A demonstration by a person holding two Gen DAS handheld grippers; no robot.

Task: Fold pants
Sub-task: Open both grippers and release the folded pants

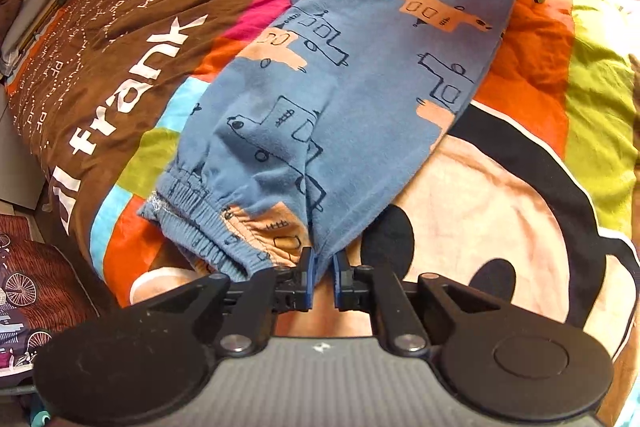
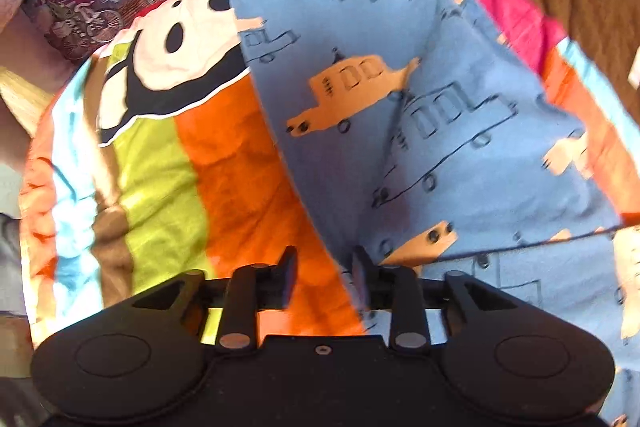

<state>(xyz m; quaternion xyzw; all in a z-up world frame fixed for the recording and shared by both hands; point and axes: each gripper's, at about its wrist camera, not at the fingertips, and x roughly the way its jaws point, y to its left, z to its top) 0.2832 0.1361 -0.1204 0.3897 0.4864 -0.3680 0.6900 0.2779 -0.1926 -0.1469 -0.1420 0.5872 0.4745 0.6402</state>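
Blue bus-print pants (image 1: 344, 99) lie lengthwise on the bedspread (image 1: 532, 39) — left claw (image 1: 323, 277) and right claw (image 2: 324, 277) both parted, apparently letting the fold settle.

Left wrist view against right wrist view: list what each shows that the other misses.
Only the left wrist view shows the pants' elastic waistband, gathered just ahead of the left gripper, and the white lettering on the brown part of the bedspread in full. Only the right wrist view shows the bicycle-print fabric beyond the bed's edge clearly, and the right gripper up close with its jaws apart over the orange stripe. Both show the blue pants with the vehicle print, lying on the striped bedspread with the cartoon face.
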